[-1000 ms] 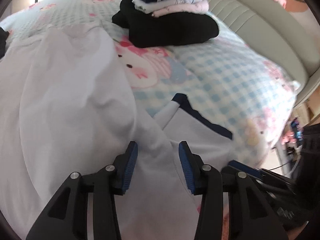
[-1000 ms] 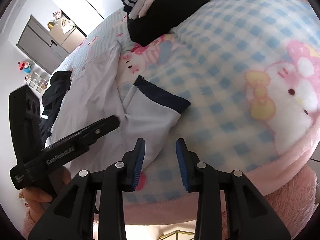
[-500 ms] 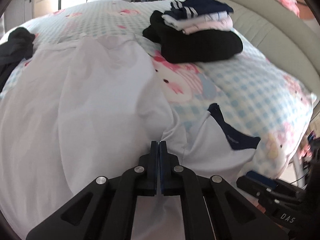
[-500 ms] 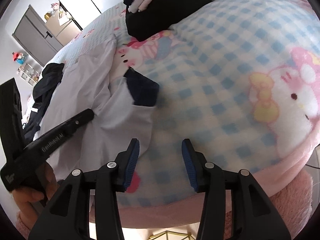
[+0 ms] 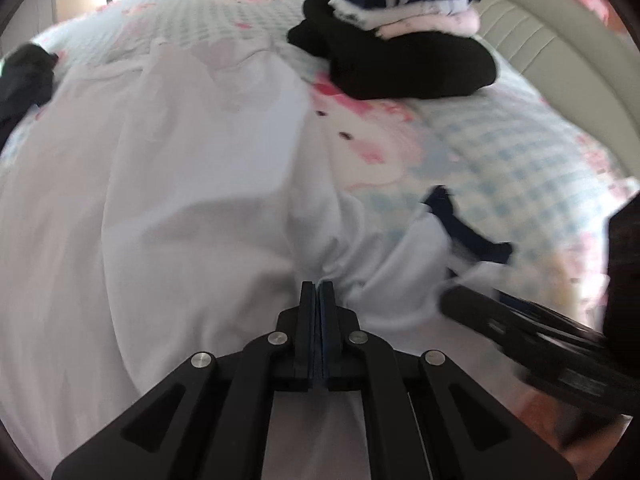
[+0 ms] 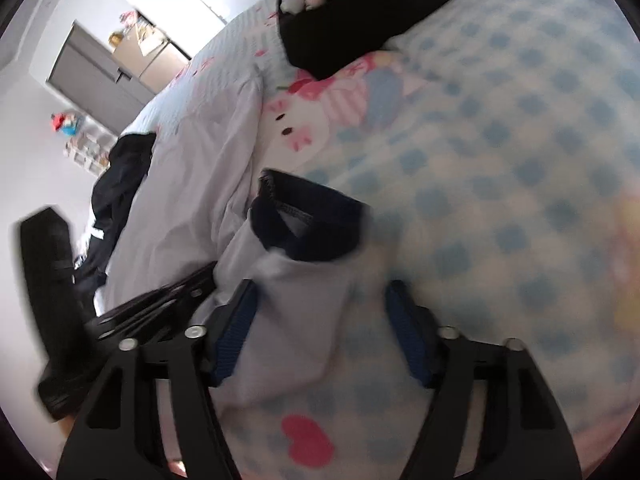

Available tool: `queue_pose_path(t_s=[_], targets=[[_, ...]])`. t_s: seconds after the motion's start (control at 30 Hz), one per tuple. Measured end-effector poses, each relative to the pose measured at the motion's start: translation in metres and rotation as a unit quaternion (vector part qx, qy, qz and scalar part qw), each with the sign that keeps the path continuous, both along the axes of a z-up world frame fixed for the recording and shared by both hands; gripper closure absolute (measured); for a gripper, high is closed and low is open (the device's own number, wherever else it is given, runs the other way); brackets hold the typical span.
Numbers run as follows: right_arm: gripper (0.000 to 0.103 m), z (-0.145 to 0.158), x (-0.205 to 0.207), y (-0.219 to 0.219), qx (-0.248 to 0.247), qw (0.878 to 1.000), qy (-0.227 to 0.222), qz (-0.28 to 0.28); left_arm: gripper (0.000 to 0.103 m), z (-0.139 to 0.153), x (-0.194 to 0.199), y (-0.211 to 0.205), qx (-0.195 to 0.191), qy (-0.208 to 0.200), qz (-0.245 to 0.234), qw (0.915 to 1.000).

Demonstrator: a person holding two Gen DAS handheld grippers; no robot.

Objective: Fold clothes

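A white T-shirt (image 5: 168,184) with navy sleeve cuffs lies spread on the bed. My left gripper (image 5: 318,286) is shut on a pinch of the white fabric near the armpit. The sleeve (image 6: 304,288) with its navy cuff (image 6: 308,220) lies between the open fingers of my right gripper (image 6: 320,304), which sits low over the sleeve. In the left wrist view the right gripper (image 5: 520,332) shows at the right, beside the cuff (image 5: 468,228). The left gripper's black body (image 6: 132,312) shows at the left of the right wrist view.
A stack of folded clothes (image 5: 400,44) on a black garment rests at the back of the bed (image 5: 520,148). A dark garment (image 6: 120,184) lies at the shirt's far side. The padded headboard (image 5: 560,60) runs along the right. A cabinet (image 6: 104,76) stands beyond.
My left gripper shut on the white shirt and stays shut, pulling the fabric into a bunch. My right gripper moved forward so that the sleeve now lies between its open fingers.
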State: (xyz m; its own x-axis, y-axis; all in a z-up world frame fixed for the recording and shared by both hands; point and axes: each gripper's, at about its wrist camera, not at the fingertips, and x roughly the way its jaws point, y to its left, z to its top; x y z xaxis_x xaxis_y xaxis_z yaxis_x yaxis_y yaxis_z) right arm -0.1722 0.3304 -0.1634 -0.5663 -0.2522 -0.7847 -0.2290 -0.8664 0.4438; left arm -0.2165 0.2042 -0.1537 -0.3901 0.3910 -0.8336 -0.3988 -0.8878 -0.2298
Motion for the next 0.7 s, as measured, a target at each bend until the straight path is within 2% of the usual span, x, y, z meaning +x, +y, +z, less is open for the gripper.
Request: queue_pose_path(t_s=[0.03, 0.07, 0.1, 0.2, 0.3, 0.4, 0.47, 0.5, 0.53, 0.57, 0.6, 0.63, 0.67, 0.7], targets=[[0.067, 0.002, 0.001, -0.001, 0.006, 1.000, 0.007, 0.006, 0.100, 0.005, 0.002, 0.000, 0.004, 0.006, -0.008, 0.9999], [0.083, 0.005, 0.002, -0.002, 0.010, 1.000, 0.013, 0.010, 0.100, 0.010, 0.004, 0.001, 0.007, 0.012, -0.016, 0.9998], [0.092, 0.007, 0.006, 0.000, 0.009, 1.000, 0.019, 0.010, 0.100, 0.016, 0.006, 0.001, 0.011, 0.018, -0.024, 0.9995], [0.096, 0.010, 0.017, 0.009, 0.005, 1.000, 0.030, -0.007, 0.099, 0.031, 0.013, 0.002, 0.021, 0.035, -0.048, 0.9980], [0.096, 0.017, 0.026, 0.016, 0.003, 0.999, 0.046, -0.021, 0.099, 0.033, 0.011, 0.028, -0.001, 0.053, -0.096, 0.9940], [0.096, 0.021, 0.033, 0.022, -0.011, 0.998, 0.055, -0.028, 0.097, 0.028, 0.008, 0.049, 0.009, 0.037, -0.139, 0.9895], [0.096, 0.022, 0.034, 0.024, -0.009, 0.998, 0.058, -0.028, 0.083, 0.022, 0.007, 0.062, 0.008, 0.026, -0.164, 0.9860], [0.096, 0.020, 0.033, 0.025, -0.007, 0.998, 0.054, -0.025, 0.062, 0.018, 0.006, 0.066, -0.004, 0.026, -0.164, 0.9861], [0.096, 0.019, 0.031, 0.025, -0.005, 0.998, 0.051, -0.024, 0.056, 0.013, 0.005, 0.071, -0.017, 0.026, -0.163, 0.9862], [0.096, 0.017, 0.029, 0.026, -0.005, 0.999, 0.047, -0.023, 0.059, 0.008, 0.005, 0.075, -0.030, 0.026, -0.161, 0.9861], [0.095, 0.016, 0.029, 0.027, -0.008, 0.999, 0.043, -0.023, 0.067, 0.004, 0.003, 0.077, -0.037, 0.028, -0.158, 0.9864], [0.095, 0.015, 0.029, 0.028, -0.011, 0.999, 0.040, -0.025, 0.090, 0.000, 0.002, 0.077, -0.040, 0.024, -0.155, 0.9867], [0.095, 0.014, 0.029, 0.029, -0.014, 0.999, 0.037, -0.027, 0.095, -0.003, 0.000, 0.077, -0.043, 0.020, -0.153, 0.9871], [0.094, 0.013, 0.029, 0.029, -0.015, 0.999, 0.035, -0.029, 0.096, -0.004, -0.002, 0.074, -0.037, 0.017, -0.146, 0.9885]])
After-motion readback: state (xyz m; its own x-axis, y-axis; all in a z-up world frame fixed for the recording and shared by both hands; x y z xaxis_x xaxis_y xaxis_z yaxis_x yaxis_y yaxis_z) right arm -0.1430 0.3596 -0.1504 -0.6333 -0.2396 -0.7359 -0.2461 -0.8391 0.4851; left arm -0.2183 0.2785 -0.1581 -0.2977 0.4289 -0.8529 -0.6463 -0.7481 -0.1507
